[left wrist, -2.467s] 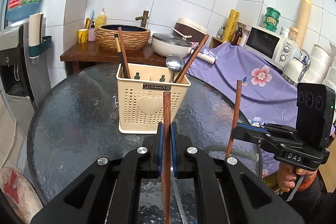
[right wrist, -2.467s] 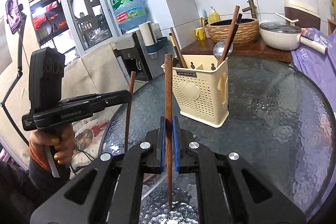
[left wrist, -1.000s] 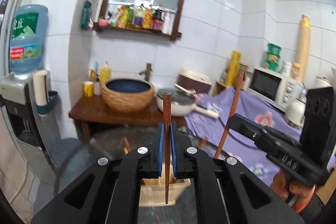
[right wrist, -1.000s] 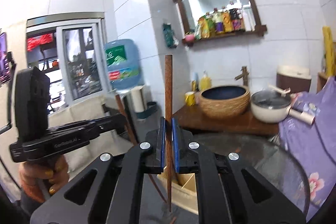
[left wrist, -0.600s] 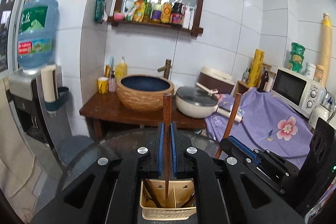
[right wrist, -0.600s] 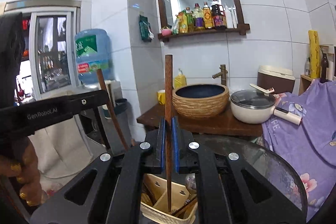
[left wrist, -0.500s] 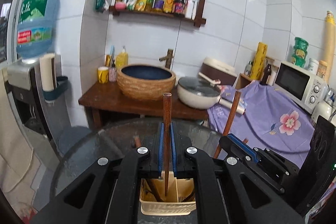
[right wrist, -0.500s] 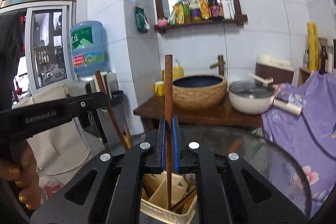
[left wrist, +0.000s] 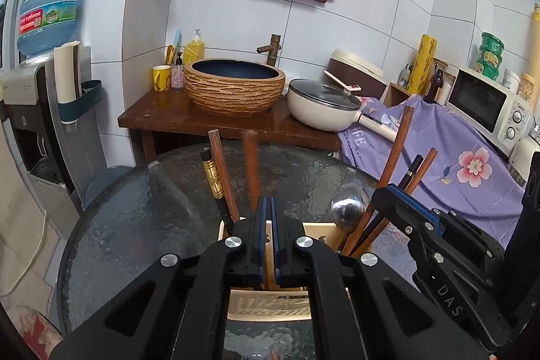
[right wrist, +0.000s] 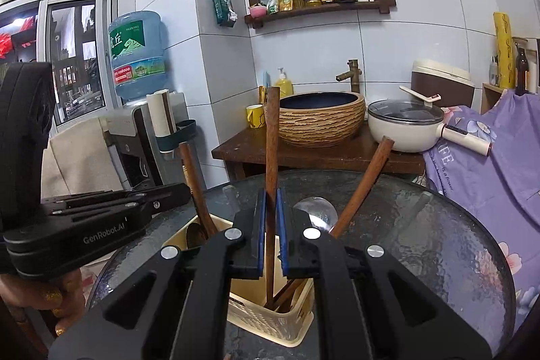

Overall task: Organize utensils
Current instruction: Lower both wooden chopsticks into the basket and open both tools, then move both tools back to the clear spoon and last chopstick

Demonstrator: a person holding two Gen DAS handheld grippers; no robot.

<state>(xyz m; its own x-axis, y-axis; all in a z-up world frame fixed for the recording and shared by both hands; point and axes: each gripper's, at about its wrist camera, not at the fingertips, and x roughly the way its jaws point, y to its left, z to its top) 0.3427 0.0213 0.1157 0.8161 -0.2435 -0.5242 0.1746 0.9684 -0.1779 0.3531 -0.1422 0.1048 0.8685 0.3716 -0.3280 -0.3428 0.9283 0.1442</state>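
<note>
A beige utensil caddy point(left wrist: 270, 306) point(right wrist: 270, 323) stands on the round glass table point(left wrist: 135, 225), holding several chopsticks and a metal spoon point(left wrist: 347, 204) point(right wrist: 315, 208). My left gripper point(left wrist: 266, 211) hovers over it, shut, with no wood between its blue pads. A blurred wooden chopstick point(left wrist: 251, 171) stands just past its left fingertip, its lower end in the caddy. My right gripper point(right wrist: 270, 201) is shut on a wooden chopstick point(right wrist: 272, 137) whose lower end reaches inside the caddy. The left wrist view shows that right gripper point(left wrist: 384, 191) at the right, over the caddy's right compartment.
Behind the table is a wooden stand point(left wrist: 189, 113) with a woven basin point(left wrist: 234, 86) and a white pot point(left wrist: 324, 107). Purple cloth point(left wrist: 455, 150) and a microwave point(left wrist: 486, 110) lie to the right, a water dispenser point(left wrist: 30, 110) to the left. A hand point(right wrist: 50, 299) holds the left gripper.
Both grippers came down over the caddy and tipped further downward. The right chopstick's lower end went into the caddy. The left chopstick left the pads and now stands beyond them.
</note>
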